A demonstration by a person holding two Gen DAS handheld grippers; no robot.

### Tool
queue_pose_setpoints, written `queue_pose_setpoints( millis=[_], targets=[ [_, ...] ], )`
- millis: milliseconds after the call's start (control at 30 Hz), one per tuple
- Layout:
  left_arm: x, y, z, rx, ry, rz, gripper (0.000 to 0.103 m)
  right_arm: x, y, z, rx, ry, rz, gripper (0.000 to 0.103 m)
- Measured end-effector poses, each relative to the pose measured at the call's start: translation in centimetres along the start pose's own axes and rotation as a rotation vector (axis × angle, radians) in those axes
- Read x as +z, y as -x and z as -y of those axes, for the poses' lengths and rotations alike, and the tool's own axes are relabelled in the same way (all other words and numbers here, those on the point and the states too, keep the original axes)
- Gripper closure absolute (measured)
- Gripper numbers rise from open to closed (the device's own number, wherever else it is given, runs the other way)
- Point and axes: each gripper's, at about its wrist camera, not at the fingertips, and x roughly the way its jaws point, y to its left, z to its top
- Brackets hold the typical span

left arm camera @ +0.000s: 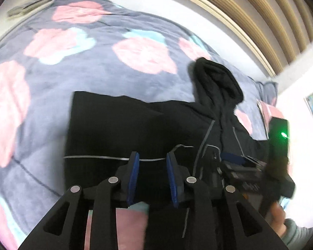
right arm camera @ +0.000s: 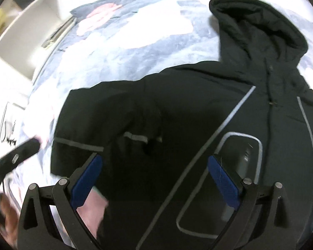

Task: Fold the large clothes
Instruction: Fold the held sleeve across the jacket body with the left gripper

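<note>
Lying on the flowery blanket [left arm camera: 106, 83] is a black jacket [right arm camera: 177, 108]. Left gripper [left arm camera: 152, 162] jaws are a little apart over it, holding nothing. Right gripper [right arm camera: 156, 166] jaws are wide.

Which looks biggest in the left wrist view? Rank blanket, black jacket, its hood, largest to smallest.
1. blanket, fills most of the frame.
2. black jacket.
3. hood, though it lies farther from the camera.
</note>
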Motion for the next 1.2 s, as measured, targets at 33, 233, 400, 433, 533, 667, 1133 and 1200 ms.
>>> queue_pose_setpoints(
  millis=[33,233,400,433,533,667,1133,1200],
  targets=[
    [-0.1,0.1,-0.4,0.008,0.002,-0.001,0.075,0.5,-1.1,0.1,0.016,-0.025,-0.016,0.001],
    [-0.5,-0.4,-0.7,0.076,-0.022,-0.013,0.075,1.1,-7.4,1.3,0.213,-0.169,-0.206,0.052],
    [-0.1,-1.0,0.3,0.083,-0.047,-0.014,0.075,1.1,-2.7,-0.1,0.175,-0.068,-0.065,0.064],
    [0.1,-1.1,0.7,0.082,-0.054,-0.012,0.075,1.2,-1.1,0.0,0.176,-0.066,-0.031,0.065],
    [0.8,-1.1,1.9,0.073,-0.082,-0.001,0.075,1.4,3.8,1.5,0.144,-0.075,0.064,0.065],
    [1.6,-1.5,4.8,0.041,-0.139,0.008,0.075,0.7,10.2,5.6,0.042,-0.096,0.171,0.066],
    [-0.4,-14.7,18.4,-0.012,-0.357,-0.167,0.075,-3.7,15.9,28.0,-0.395,-0.233,0.170,0.066],
    [-1.1,-17.8,18.1,0.042,-0.341,-0.216,0.075,-4.3,13.1,30.5,-0.382,-0.271,0.116,0.066]
  ],
)
